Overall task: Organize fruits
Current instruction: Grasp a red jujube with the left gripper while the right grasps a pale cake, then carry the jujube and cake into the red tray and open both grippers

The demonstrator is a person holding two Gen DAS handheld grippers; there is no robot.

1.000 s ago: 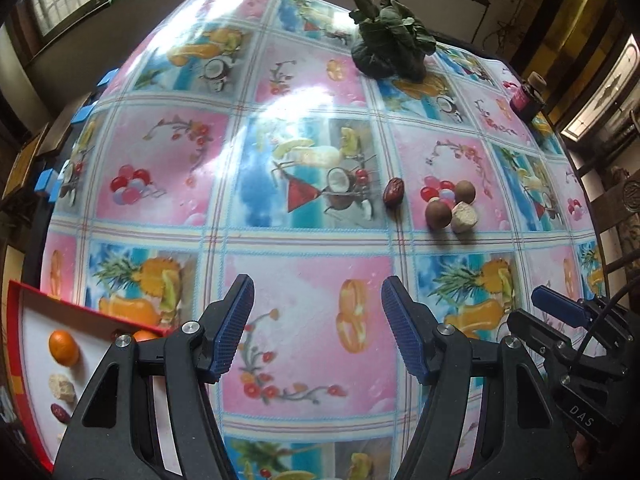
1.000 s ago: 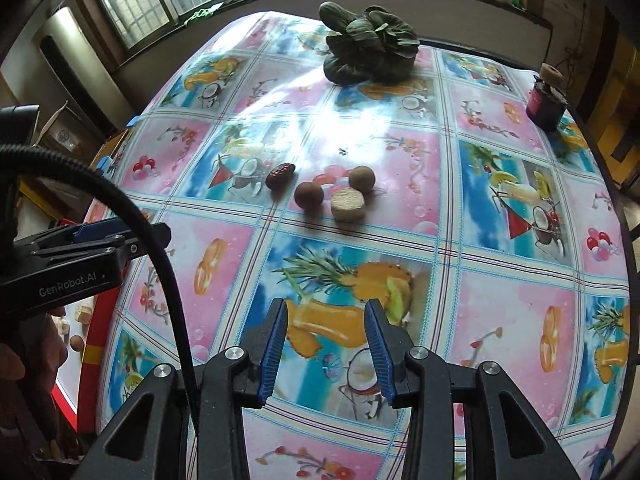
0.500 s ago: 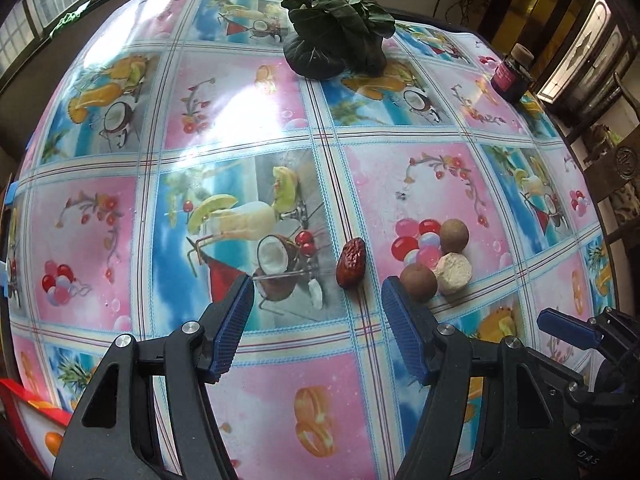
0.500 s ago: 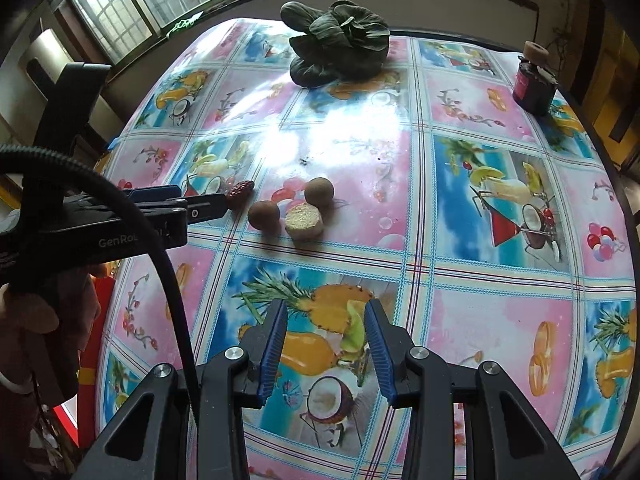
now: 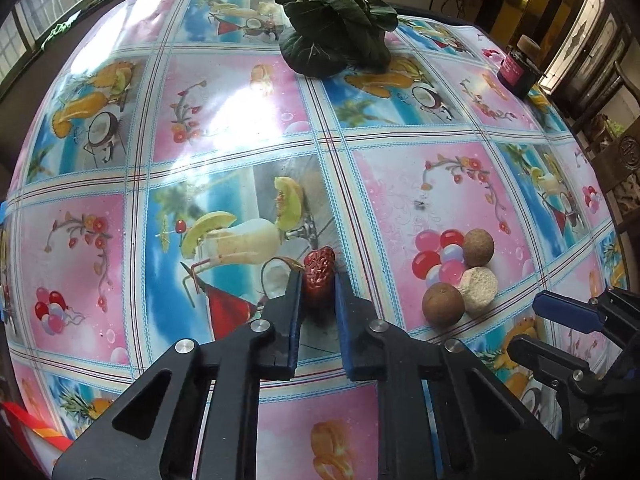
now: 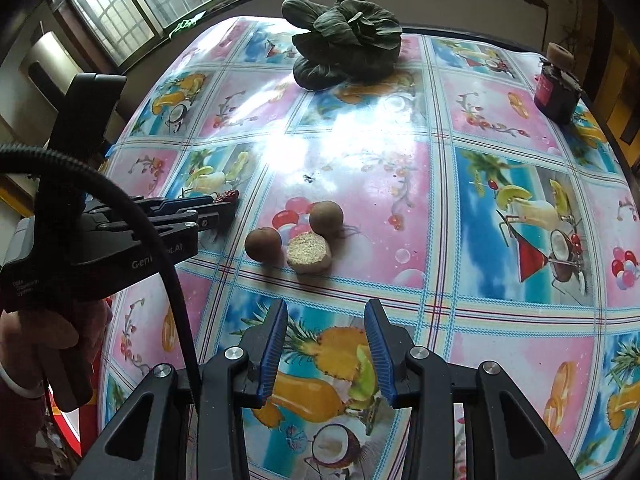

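**Left tongs pinch the red date; right tongs hang apart over the table**

The left wrist view shows the grip close up: the left tongs [image 5: 316, 280] are drawn narrow, their blue pads pressed on either side of the wrinkled red date [image 5: 319, 274], which sits on the table [image 5: 224, 112] at the border of a blue drink panel. The right wrist view shows the same tongs [image 6: 224, 204] from the side, low over the cloth, with only the tip of the date [image 6: 227, 196] visible past the fingers; it also shows the person's left hand [image 6: 44, 332] on the handle and a black cable [image 6: 160, 248].

The right tongs [image 6: 326, 344] stand wide apart, holding nothing, above a pineapple print. Ahead of them lie two brown round fruits [image 6: 263, 243] [image 6: 326, 218] and a pale rough-cut piece [image 6: 309, 253], the three touching or nearly so, and near the date.

A bunch of dark leafy greens [image 6: 346, 40] lies at the far edge and a dark jar [image 6: 557, 92] at the far right edge. Between these and the fruit cluster the cloth is open. A red tray corner [image 5: 36, 426] shows at the left view's bottom left.
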